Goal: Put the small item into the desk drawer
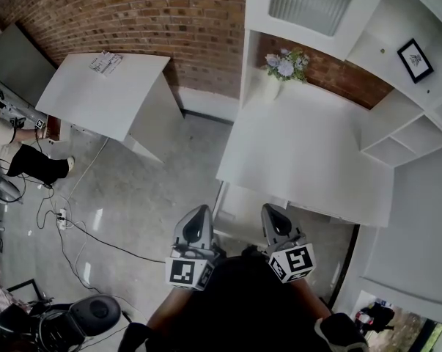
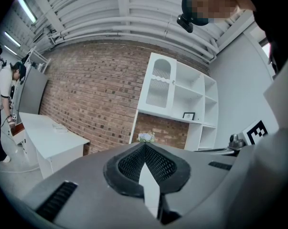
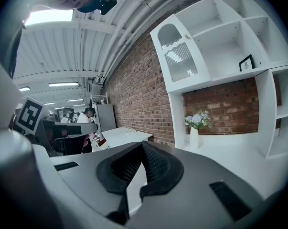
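A white desk (image 1: 308, 160) stands ahead of me under a white shelf unit (image 1: 396, 116), with a vase of flowers (image 1: 283, 68) at its back left corner. A white panel (image 1: 239, 210) shows under the desk's near edge; I cannot tell whether it is the drawer front. No small item shows in any view. My left gripper (image 1: 198, 213) and right gripper (image 1: 273, 210) hang side by side just short of that edge, both shut and empty. The left gripper view has its tips (image 2: 144, 144) meeting, aimed level at the shelves. In the right gripper view the gripper (image 3: 143, 143) points towards the vase (image 3: 195, 136).
A second white table (image 1: 96, 97) with a small packet (image 1: 105, 62) stands at the left against the brick wall. A person (image 1: 15, 152) stands at the far left. Cables (image 1: 67, 222) trail over the grey floor, and a black machine (image 1: 81, 317) sits lower left. A framed picture (image 1: 415, 59) rests on a shelf.
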The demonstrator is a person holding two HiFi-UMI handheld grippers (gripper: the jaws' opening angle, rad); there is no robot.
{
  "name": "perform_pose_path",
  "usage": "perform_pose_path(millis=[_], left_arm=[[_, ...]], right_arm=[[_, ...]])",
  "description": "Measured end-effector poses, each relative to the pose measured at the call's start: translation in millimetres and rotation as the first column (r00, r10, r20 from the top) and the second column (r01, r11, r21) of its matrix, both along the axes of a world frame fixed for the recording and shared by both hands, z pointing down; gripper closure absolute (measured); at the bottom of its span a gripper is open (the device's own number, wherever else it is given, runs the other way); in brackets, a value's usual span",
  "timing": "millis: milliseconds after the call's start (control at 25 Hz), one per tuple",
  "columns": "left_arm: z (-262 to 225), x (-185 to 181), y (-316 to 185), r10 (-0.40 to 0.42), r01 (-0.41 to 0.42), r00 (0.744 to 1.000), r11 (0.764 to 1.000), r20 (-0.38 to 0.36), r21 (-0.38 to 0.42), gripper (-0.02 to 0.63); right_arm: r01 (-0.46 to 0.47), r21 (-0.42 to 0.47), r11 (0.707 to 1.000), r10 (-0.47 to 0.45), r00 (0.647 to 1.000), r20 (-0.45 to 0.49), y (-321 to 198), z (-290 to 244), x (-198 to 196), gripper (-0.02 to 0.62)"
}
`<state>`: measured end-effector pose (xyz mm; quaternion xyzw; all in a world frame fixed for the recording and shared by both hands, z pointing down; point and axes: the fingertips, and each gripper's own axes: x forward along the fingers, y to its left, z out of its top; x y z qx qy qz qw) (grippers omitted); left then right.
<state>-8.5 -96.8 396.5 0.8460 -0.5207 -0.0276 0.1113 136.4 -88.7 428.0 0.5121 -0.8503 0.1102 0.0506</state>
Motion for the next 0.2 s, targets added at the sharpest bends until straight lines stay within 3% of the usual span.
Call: perform_pose_path(millis=[200], left_arm=[[-4.9,5.1,3.7,0.019,-0.018,1.0,0.999,-0.019,0.038,0.583]], right_arm=[[-0.008,-0.003,1.0,0.008,1.0,0.002,4.2,-0.9,2.6,0.581]])
